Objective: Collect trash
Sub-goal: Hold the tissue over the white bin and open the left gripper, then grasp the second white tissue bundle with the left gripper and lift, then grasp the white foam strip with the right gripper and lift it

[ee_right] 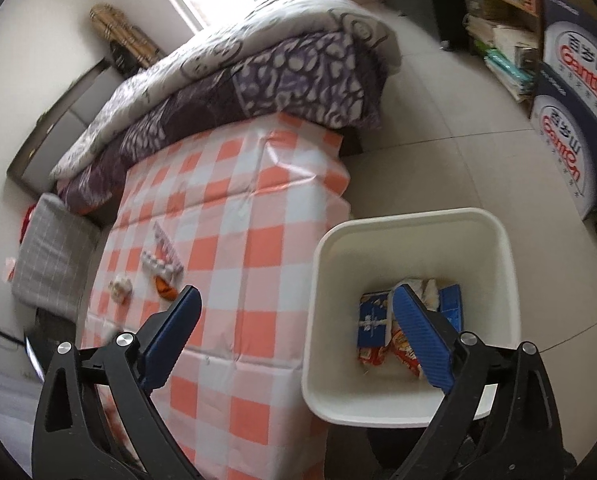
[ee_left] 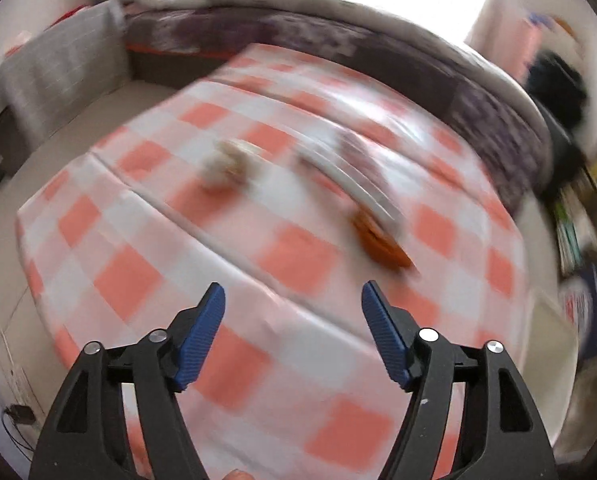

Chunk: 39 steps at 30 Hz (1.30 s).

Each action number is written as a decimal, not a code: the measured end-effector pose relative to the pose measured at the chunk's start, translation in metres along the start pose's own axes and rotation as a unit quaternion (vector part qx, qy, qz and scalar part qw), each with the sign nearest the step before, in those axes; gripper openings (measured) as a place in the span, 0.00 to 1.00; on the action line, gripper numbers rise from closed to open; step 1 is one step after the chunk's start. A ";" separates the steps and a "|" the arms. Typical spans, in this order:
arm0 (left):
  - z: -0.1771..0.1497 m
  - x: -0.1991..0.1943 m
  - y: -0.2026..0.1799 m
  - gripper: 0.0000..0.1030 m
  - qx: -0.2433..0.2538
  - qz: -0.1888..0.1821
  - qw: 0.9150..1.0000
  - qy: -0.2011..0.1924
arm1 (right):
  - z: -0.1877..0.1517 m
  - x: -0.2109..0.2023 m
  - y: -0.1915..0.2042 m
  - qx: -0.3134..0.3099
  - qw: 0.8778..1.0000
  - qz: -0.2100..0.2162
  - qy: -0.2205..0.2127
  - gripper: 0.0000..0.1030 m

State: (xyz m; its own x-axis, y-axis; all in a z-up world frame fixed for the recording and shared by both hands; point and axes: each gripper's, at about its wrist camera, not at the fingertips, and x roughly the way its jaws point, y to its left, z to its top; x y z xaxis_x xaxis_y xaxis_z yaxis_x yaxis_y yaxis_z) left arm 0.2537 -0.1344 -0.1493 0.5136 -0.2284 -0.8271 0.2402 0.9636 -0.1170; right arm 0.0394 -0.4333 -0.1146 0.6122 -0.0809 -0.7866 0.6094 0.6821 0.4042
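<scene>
A table with an orange-and-white checked cloth [ee_left: 234, 240] [ee_right: 234, 216] holds a crumpled whitish wad [ee_left: 228, 162] [ee_right: 121, 287], an orange peel [ee_left: 380, 242] [ee_right: 165, 286] and a flat pill blister pack [ee_left: 350, 176] [ee_right: 160, 260]. The left wrist view is motion-blurred. My left gripper [ee_left: 293, 296] is open and empty above the near part of the cloth. My right gripper [ee_right: 296, 300] is open and empty, over the table's right edge and a white bin [ee_right: 414, 224] on the floor. The bin holds blue and red wrappers [ee_right: 372, 324].
A bed with a purple and white quilt [ee_right: 258, 68] lies behind the table. A grey cushion [ee_right: 50, 256] is at the left. Bookshelves [ee_right: 498, 8] and printed cartons [ee_right: 570, 112] stand at the right. Tiled floor [ee_right: 438, 140] surrounds the bin.
</scene>
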 end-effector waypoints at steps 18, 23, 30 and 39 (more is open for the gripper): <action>0.085 0.121 0.052 0.48 -0.125 0.045 0.991 0.030 | -0.016 0.033 0.073 -0.112 0.992 0.009 0.054 0.92; 0.059 0.078 0.076 0.46 -0.092 0.030 0.995 0.028 | -0.017 0.054 0.120 -0.219 0.972 -0.006 0.078 0.92; 0.037 -0.011 0.119 0.46 -0.054 0.033 0.998 -0.004 | -0.002 0.150 0.247 -0.398 0.911 0.076 0.084 0.67; 0.012 -0.041 0.151 0.46 -0.060 0.022 0.998 -0.008 | -0.034 0.243 0.311 -0.494 0.863 0.057 0.091 0.64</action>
State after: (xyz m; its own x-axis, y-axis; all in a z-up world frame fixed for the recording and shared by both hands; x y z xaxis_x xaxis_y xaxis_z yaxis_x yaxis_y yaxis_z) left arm 0.2791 0.0184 -0.1266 0.5348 -0.1871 -0.8240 0.1175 0.9822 -0.1468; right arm 0.3608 -0.2161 -0.1957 0.4952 0.0811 -0.8650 -0.2312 0.9720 -0.0413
